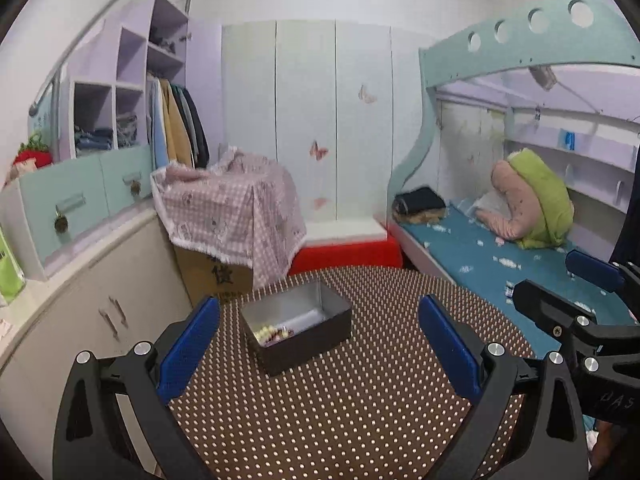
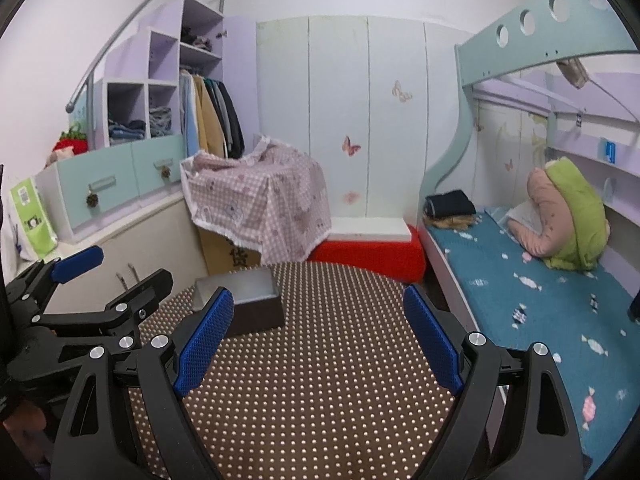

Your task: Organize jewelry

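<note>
Lying in the open box [image 1: 297, 330], jewelry [image 1: 273, 334] sits beyond wide-spread jaws.

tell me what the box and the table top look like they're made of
Box: dark matte outside, probably card or thin board; the inner walls are grey with a dull metallic sheen, maybe foil lining or tin. Table top: brown cover with rows of raised pale dots, seemingly a rubbery or woven mat; which one is unclear.

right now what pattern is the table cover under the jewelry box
Brown with small pale dots, clearest in the left wrist view.
</note>
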Action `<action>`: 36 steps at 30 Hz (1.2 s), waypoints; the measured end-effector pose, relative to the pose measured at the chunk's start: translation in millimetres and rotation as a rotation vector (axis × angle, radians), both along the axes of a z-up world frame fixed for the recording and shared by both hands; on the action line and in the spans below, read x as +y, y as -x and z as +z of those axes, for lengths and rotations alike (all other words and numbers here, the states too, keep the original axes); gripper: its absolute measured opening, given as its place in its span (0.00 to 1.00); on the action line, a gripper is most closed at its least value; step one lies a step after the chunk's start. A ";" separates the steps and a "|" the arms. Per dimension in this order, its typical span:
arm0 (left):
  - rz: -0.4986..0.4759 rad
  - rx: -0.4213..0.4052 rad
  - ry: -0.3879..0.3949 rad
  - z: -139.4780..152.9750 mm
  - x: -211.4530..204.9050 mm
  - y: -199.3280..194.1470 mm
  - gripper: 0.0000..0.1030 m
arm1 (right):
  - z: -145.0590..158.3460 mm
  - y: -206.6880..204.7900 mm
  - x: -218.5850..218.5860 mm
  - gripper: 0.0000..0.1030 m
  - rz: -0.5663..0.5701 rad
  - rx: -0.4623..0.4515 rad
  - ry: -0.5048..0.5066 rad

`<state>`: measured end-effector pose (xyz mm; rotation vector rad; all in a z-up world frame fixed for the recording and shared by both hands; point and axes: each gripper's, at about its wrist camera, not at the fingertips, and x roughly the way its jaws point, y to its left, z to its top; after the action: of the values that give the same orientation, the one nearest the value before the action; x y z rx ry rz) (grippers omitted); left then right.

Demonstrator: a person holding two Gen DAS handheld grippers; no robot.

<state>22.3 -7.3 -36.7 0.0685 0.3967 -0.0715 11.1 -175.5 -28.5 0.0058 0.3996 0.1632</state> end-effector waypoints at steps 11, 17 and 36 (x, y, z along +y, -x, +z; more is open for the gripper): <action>0.021 0.382 0.092 -81.8 9.0 -67.1 0.93 | -69.5 -58.8 -4.9 0.82 -0.032 0.258 0.021; 0.099 0.518 0.096 -123.9 18.9 -92.3 0.93 | -107.9 -84.7 -2.0 0.82 -0.039 0.390 0.025; 0.180 0.601 0.038 -166.1 18.0 -129.9 0.94 | -158.6 -143.6 11.2 0.82 -0.033 0.555 0.038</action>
<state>152.2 10.7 -202.8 -0.0289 0.9993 0.0815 154.7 -164.3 -187.0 0.0207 0.9563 0.1191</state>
